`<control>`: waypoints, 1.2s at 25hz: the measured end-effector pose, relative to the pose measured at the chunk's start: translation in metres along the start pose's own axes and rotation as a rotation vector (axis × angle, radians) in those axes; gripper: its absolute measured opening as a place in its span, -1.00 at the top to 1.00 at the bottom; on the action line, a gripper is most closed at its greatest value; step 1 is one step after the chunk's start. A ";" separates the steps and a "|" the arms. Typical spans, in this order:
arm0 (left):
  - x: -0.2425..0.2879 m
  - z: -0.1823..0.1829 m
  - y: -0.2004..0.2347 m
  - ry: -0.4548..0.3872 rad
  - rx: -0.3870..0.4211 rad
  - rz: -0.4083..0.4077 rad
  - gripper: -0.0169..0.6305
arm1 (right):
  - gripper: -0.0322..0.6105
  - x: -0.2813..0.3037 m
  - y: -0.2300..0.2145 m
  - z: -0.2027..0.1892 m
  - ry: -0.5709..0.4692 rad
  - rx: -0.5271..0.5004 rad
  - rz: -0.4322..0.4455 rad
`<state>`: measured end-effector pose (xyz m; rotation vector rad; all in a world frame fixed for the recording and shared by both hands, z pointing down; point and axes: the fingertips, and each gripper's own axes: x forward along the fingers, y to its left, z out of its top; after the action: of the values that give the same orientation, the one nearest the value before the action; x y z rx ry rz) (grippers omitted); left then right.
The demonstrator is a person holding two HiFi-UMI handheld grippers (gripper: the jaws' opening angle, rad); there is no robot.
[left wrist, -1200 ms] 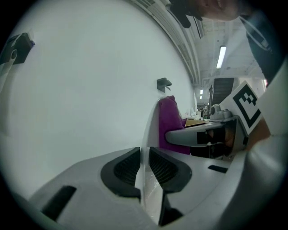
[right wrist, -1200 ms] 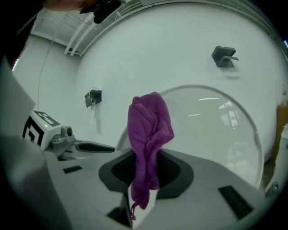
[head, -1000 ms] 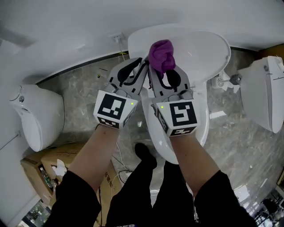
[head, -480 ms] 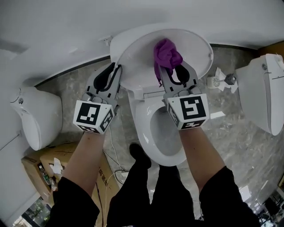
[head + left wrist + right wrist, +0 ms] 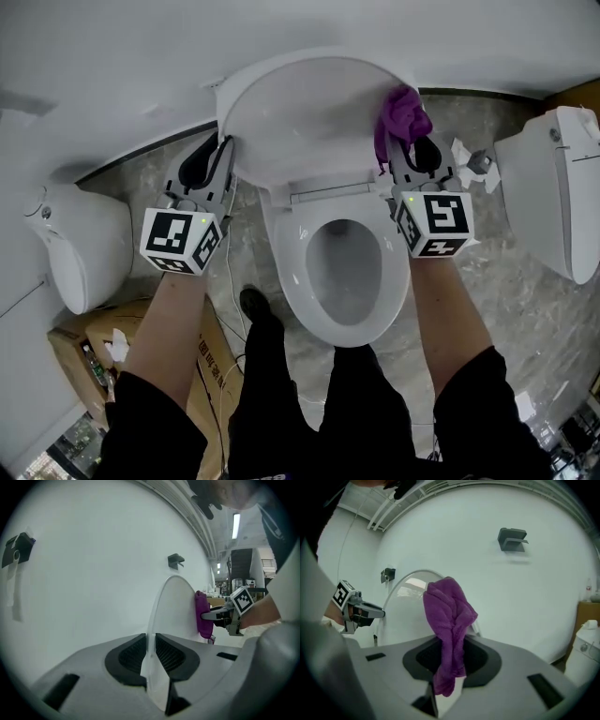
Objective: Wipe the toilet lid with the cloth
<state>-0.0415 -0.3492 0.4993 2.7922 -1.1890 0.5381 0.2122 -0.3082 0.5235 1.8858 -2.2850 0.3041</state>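
The white toilet lid (image 5: 309, 112) stands raised against the wall, above the open seat and bowl (image 5: 345, 262). My left gripper (image 5: 223, 155) is shut on the lid's left rim. In the left gripper view the thin lid edge (image 5: 174, 606) runs between the pads at my left gripper (image 5: 150, 641). My right gripper (image 5: 410, 141) is shut on a crumpled purple cloth (image 5: 401, 117), and the cloth presses against the lid's right edge. In the right gripper view the cloth (image 5: 450, 616) rises from my right gripper (image 5: 451, 653), with the lid (image 5: 405, 606) behind it.
Another white toilet (image 5: 80, 244) stands to the left and a third (image 5: 553, 187) to the right. A cardboard box (image 5: 94, 347) lies on the grey floor at lower left. A small fitting with white paper (image 5: 473, 159) sits right of the lid. The person's legs stand before the bowl.
Both grippers moved apart. The left went to the lid's left rim, and the right slid the purple cloth from the lid's middle across to its right edge.
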 end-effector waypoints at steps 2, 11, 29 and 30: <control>0.000 0.002 0.001 -0.022 0.007 -0.019 0.73 | 0.59 0.001 0.000 0.000 -0.017 -0.003 -0.025; 0.000 0.007 -0.002 -0.115 0.001 -0.117 0.73 | 0.60 0.016 0.040 -0.011 -0.055 0.049 -0.137; -0.001 0.012 -0.010 -0.151 0.051 -0.310 0.72 | 0.60 0.059 0.204 -0.021 -0.102 0.133 0.017; -0.002 0.012 -0.010 -0.149 0.053 -0.310 0.72 | 0.60 0.061 0.213 -0.021 -0.104 0.132 0.041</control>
<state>-0.0322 -0.3436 0.4884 3.0247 -0.7451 0.3455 -0.0085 -0.3214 0.5477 1.9618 -2.4295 0.3791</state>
